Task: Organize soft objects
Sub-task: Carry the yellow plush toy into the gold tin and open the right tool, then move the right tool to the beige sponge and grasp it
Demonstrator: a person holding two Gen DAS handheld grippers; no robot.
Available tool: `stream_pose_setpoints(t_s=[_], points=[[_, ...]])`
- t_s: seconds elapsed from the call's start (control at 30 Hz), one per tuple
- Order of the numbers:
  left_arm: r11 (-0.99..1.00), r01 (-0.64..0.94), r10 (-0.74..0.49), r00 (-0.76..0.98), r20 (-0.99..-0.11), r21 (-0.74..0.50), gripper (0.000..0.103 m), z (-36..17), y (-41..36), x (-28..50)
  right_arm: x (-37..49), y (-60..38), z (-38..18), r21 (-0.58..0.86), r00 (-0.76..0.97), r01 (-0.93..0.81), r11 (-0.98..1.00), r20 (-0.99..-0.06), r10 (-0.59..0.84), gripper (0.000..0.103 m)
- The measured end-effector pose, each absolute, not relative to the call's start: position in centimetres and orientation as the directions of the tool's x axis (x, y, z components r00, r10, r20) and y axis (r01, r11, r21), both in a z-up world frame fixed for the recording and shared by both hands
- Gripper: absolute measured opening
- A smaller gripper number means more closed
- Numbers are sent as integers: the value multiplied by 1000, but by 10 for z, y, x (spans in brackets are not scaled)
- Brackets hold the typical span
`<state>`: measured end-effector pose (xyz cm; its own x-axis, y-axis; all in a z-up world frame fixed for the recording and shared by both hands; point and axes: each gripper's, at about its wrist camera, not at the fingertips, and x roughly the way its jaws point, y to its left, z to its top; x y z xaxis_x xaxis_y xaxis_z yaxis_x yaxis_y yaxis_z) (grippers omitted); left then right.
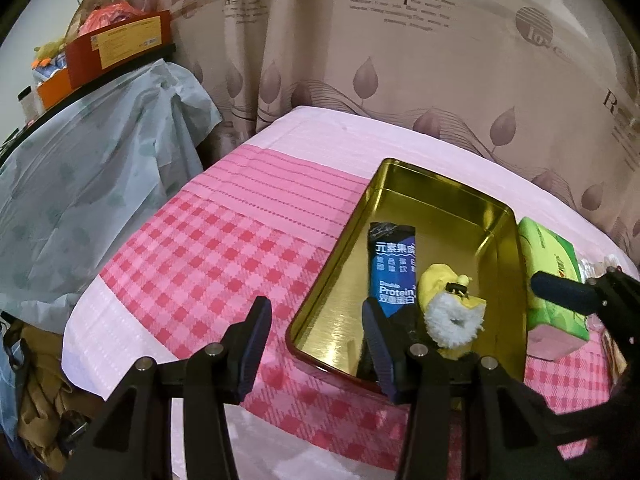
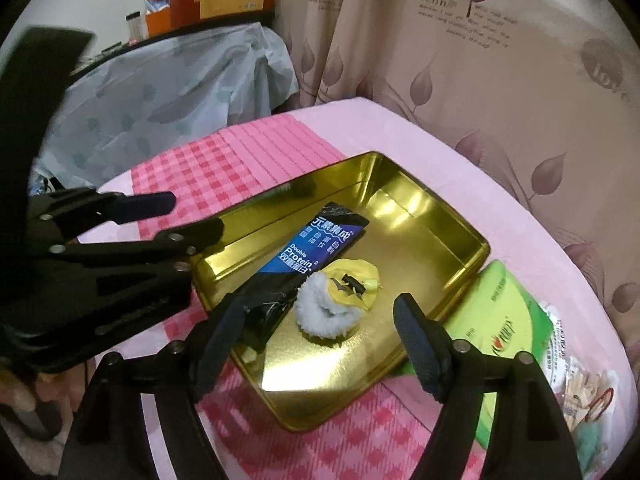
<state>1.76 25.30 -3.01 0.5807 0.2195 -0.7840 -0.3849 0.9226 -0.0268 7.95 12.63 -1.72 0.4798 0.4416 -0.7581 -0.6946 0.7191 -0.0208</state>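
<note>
Both grippers, left gripper (image 1: 316,344) and right gripper (image 2: 320,344), hang wide apart and empty over the gold tin (image 2: 436,216), where the fuzzy yellow plush (image 2: 340,300) sits beside a protein packet (image 2: 316,248).

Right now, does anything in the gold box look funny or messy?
A little. The dark protein packet lies slanted across the gold tin, and the yellow fluffy toy is slumped against it. Nothing looks spilled or broken. The green tissue pack sits outside, beside the tin.
</note>
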Motion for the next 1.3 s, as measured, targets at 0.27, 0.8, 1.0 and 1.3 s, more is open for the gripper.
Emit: stream_pose_setpoints(t_s=[0.27, 0.8, 1.0, 1.3], points=[[938, -345, 202, 591, -781, -19, 48, -29, 245, 19, 65, 106, -2, -24, 512, -677, 736, -734, 447, 77], [954, -299, 198, 591, -782, 15, 48, -30, 228, 21, 63, 9, -1, -35, 602, -513, 858, -728, 330, 77], [956, -291, 208, 589, -781, 35, 48, -31, 222, 20, 64, -42, -4, -31, 636, -417, 909, -724, 267, 77], [956, -285, 232, 601, -765, 65, 48, -26, 211, 17, 53, -136, -14, -20, 676, -240, 971, -721, 152, 78]])
